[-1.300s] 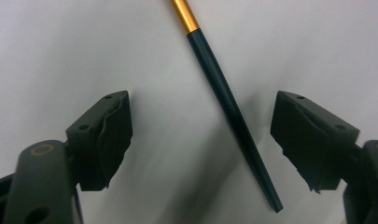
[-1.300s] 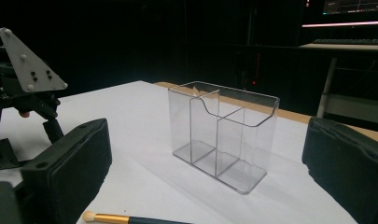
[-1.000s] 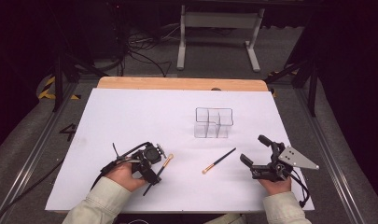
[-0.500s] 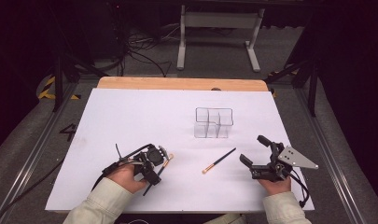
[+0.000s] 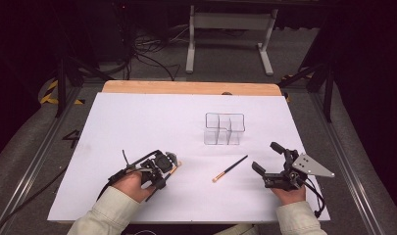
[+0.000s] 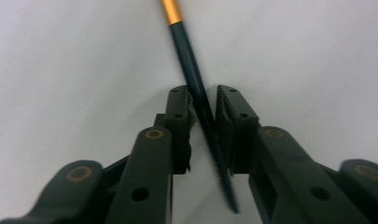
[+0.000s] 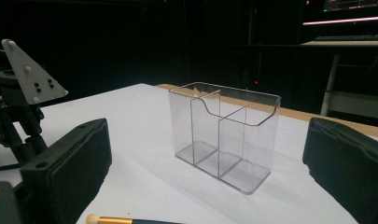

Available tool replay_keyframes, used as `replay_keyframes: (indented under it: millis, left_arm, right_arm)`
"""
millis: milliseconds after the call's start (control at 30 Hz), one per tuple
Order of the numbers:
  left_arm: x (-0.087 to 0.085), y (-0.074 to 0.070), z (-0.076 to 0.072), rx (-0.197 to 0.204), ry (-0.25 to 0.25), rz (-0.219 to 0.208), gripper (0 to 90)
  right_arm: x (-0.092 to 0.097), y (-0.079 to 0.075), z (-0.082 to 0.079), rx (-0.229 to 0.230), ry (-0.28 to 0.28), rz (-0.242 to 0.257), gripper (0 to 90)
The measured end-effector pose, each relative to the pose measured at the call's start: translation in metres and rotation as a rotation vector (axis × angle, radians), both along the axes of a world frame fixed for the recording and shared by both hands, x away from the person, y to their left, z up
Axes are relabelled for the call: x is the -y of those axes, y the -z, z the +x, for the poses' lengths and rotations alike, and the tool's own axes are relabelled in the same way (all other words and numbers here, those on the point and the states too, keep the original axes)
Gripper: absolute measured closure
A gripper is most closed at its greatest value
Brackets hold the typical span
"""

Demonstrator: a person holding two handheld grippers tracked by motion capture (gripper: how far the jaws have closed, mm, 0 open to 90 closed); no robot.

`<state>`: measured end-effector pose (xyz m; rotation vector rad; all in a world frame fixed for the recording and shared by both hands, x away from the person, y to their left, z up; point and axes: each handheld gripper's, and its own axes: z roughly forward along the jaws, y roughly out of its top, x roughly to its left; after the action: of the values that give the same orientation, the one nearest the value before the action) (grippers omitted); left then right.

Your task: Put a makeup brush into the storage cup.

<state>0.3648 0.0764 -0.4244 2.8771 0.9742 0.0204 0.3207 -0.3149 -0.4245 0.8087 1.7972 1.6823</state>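
High view: left gripper (image 5: 167, 164) on a brush (image 5: 175, 168) near the tabletop (image 5: 137, 117) front. Left gripper view: fingers (image 6: 179, 116) just closing on its thin handle, off-centre, so it could pivot or slip when lifted. Right gripper view: right gripper (image 7: 205, 172) wide open, empty, facing the clear organizer (image 7: 224, 133).

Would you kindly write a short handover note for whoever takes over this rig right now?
Left claw: jaws have just been closing, now shut on a dark brush with a gold band, flat on the white table.
Right claw: open, holding nothing, resting near the table's right edge.
Second brush lies between the claws, untouched.
Clear organizer stands with nothing in its compartments.
Done: first brush gripped. Left: probably lift it into the organizer, then the second.
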Motion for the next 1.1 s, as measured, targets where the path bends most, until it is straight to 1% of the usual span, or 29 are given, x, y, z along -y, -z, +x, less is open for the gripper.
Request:
replay_keyframes:
  millis: [133,267,367,467,667,733,867,933,1033,1100]
  left_arm:
    - [0.000,0.000,0.000,0.004,-0.004,0.008,82.3]
    - [0.000,0.000,0.001,0.003,0.002,0.005,82.6]
    - [-0.001,0.000,0.001,0.002,0.009,0.003,82.7]
    - [-0.003,-0.001,0.001,0.001,0.004,-0.007,82.8]
    - [-0.005,-0.002,0.001,0.016,0.008,-0.015,82.8]
    - [-0.006,-0.006,0.001,0.022,0.009,-0.035,82.8]
    - [-0.011,-0.014,0.000,0.042,0.014,-0.101,82.8]
    - [-0.012,-0.016,0.000,0.046,0.021,-0.122,82.8]
    - [-0.012,-0.017,-0.001,0.076,0.030,-0.144,82.7]
    - [-0.013,-0.020,-0.002,0.092,0.047,-0.178,82.8]
  right_arm:
    - [0.000,0.000,0.000,0.001,0.002,-0.002,2.4]
    - [0.000,0.000,0.000,0.001,-0.004,-0.011,3.0]
    - [0.000,0.000,-0.001,0.008,0.002,-0.035,5.5]
    - [0.002,-0.002,-0.002,0.007,0.009,-0.072,7.7]
    - [0.000,-0.003,-0.003,0.005,-0.006,-0.079,8.2]
    - [0.000,-0.003,-0.003,0.007,-0.011,-0.082,8.1]
    - [-0.001,-0.003,-0.002,0.001,-0.013,-0.078,8.1]
    - [-0.002,-0.003,-0.003,0.003,-0.019,-0.077,8.1]
    - [-0.003,-0.004,-0.003,0.006,-0.026,-0.081,8.1]
    - [-0.004,-0.004,-0.003,0.005,-0.029,-0.082,8.1]
